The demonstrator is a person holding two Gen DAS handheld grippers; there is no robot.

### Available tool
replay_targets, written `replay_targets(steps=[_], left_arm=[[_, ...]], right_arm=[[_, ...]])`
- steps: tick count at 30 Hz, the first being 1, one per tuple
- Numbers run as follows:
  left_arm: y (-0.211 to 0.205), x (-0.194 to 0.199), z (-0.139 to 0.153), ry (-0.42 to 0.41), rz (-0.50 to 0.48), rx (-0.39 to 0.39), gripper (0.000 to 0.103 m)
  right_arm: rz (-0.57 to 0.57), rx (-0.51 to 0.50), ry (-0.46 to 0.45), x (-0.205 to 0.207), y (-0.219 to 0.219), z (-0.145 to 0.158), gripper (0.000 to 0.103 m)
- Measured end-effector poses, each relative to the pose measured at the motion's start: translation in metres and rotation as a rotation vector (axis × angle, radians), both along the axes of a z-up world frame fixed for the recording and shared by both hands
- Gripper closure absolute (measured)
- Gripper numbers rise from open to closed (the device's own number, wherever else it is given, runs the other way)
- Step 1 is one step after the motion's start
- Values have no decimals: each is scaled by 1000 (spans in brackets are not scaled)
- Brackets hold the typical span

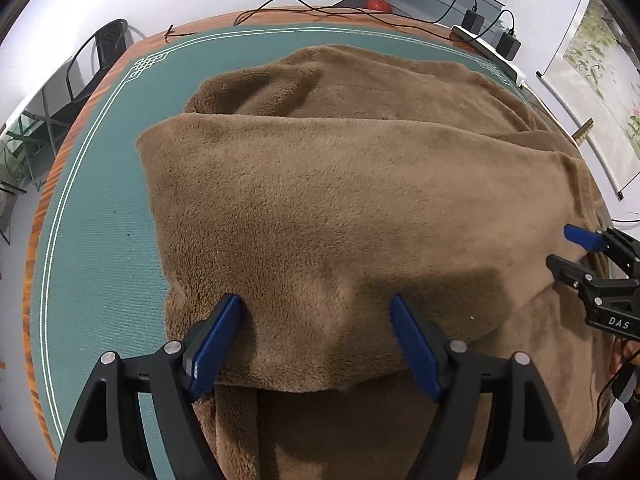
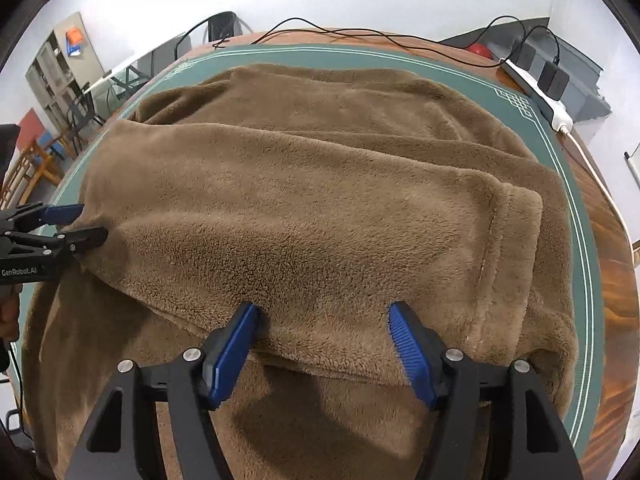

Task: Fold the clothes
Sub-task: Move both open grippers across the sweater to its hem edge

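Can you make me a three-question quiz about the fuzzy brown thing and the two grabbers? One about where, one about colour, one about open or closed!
1. Where does the brown fleece garment lie?
A. on a green mat
B. in a basket
C. on a chair

2. What colour are the pads on the grabber fingers?
A. red
B. blue
C. yellow

3. How do the jaws of the left gripper and right gripper stand?
A. both shut tight
B. one shut, one open
C. both open

Answers:
1 A, the green mat shows under and around the fleece.
2 B, each finger carries a blue pad.
3 C, the fingers stand wide apart over the folded fleece edge.
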State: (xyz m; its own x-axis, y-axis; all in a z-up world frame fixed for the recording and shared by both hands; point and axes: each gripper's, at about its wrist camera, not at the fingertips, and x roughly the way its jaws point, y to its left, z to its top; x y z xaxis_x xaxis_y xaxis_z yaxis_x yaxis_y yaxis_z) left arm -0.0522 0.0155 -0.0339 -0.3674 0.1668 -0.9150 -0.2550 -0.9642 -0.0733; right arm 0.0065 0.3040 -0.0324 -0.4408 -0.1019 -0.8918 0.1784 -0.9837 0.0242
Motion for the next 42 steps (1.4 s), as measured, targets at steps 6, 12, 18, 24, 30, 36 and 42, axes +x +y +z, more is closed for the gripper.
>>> replay_targets(steps=[6,12,18,24,30,36,42], left_arm=[[-3,19,14,1,-16,46,23],[5,36,-1,-33,-71,14,23],[9,45,-15,-39,-105,-28,22],[-4,65,-1,-54,-98,30,22],[-2,122,10,-72,-125,36,22],[9,176,-5,-102,-85,-15,22],[18,198,-10,-62,5,-77,22]], right_arm=[[-27,-27,23,16,-2,24,33],[-19,-45,-22,42,-7,17,33],[-19,25,-80,59,-22,-11,23],[-23,22,-37,79,-31,5,23],[29,20,-35,116,-38,21,23],[103,1,-88,150,-47,-1,23],[160,70,-85,170,-49,-16,19]])
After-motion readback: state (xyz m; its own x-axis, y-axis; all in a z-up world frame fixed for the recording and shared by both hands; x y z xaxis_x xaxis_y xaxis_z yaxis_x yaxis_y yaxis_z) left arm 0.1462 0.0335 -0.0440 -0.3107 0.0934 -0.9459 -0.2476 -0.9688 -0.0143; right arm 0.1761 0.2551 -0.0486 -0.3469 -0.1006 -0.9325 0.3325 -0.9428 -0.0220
